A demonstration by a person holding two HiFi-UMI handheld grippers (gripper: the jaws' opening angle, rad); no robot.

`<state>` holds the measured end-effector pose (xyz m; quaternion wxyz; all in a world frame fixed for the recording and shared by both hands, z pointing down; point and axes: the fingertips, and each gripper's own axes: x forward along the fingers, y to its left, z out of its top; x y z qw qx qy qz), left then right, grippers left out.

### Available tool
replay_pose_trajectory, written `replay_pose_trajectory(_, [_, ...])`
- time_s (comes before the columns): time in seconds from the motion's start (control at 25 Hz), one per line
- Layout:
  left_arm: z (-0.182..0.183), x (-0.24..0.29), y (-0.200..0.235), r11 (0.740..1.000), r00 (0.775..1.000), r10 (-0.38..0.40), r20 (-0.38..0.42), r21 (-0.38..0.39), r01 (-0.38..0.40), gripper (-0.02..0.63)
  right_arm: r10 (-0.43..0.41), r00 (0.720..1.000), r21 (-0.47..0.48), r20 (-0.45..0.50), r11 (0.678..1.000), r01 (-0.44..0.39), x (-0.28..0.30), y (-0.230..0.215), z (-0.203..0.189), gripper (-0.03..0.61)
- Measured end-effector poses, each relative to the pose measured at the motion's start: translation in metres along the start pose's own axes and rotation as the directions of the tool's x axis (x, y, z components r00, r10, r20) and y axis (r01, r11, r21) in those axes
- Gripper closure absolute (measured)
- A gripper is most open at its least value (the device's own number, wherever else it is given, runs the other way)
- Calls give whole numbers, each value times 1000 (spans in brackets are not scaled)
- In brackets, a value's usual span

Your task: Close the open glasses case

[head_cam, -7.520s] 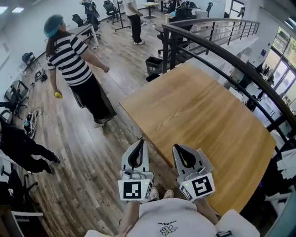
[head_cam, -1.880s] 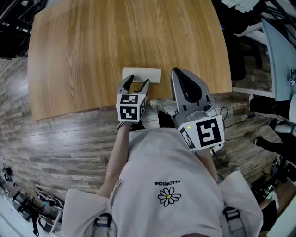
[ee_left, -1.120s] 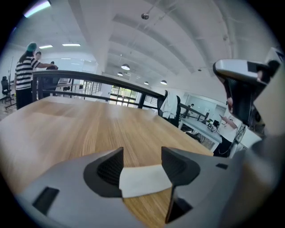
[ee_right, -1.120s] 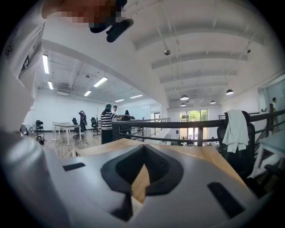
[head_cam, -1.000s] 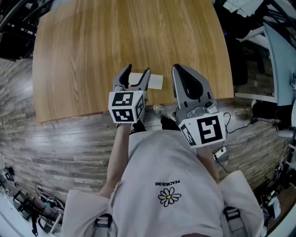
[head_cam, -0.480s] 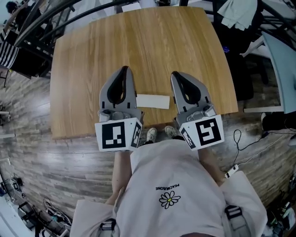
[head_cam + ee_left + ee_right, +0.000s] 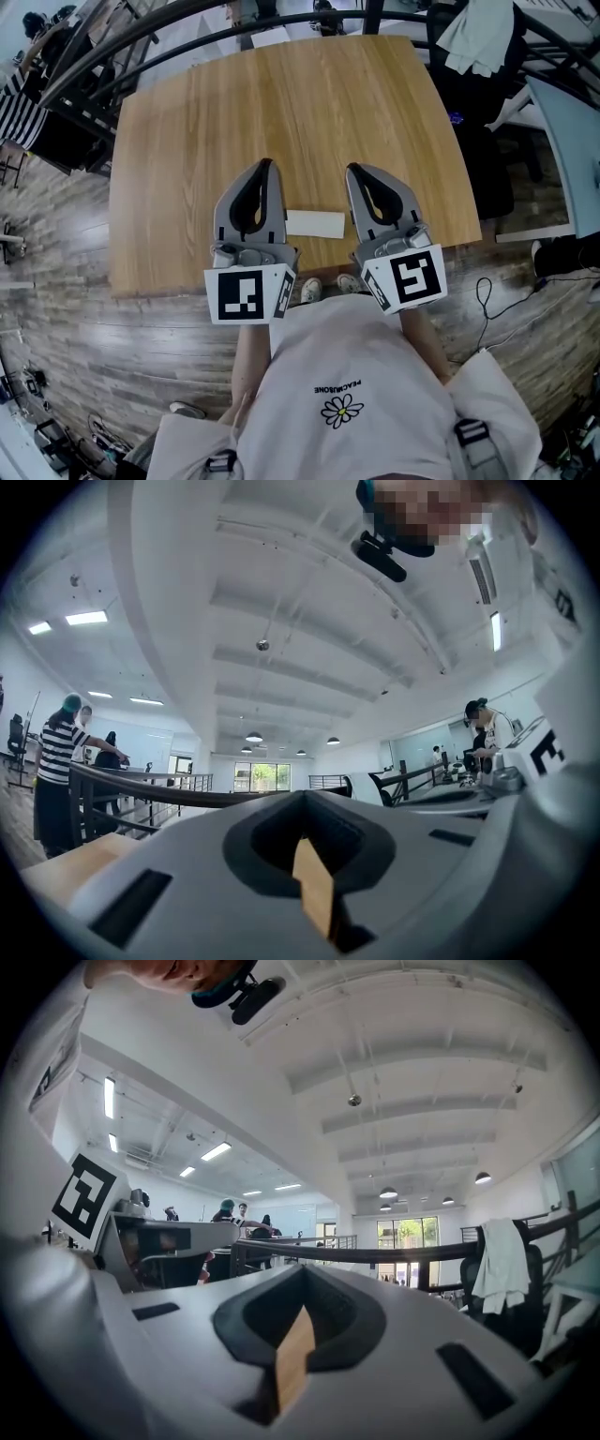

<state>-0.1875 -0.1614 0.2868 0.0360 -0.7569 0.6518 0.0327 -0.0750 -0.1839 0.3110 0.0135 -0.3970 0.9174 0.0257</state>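
Nearest the head camera, the person's white shirt (image 7: 342,394) with its daisy print fills the bottom of the view. Just beyond it, both grippers are held side by side above the near edge of the wooden table (image 7: 281,103) — the left gripper (image 7: 265,165) has its jaws pressed together and empty, and the right gripper (image 7: 355,172) is likewise clenched on nothing. Between them, on the tabletop close to that edge, the white glasses case (image 7: 315,223) lies flat, with neither gripper's jaws on it. Farther off, a dark railing (image 7: 281,21) curves past the table's far side — a white cloth (image 7: 478,33) hangs beyond the corner.
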Motion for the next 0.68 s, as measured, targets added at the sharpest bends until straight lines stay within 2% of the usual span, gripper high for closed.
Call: replay_pose_trajectory(0.68, [-2,-2,-12,999,1000,-30,-9,-32,29,597,-28,999,-26,-33,999,27,-12,-7,-8,571])
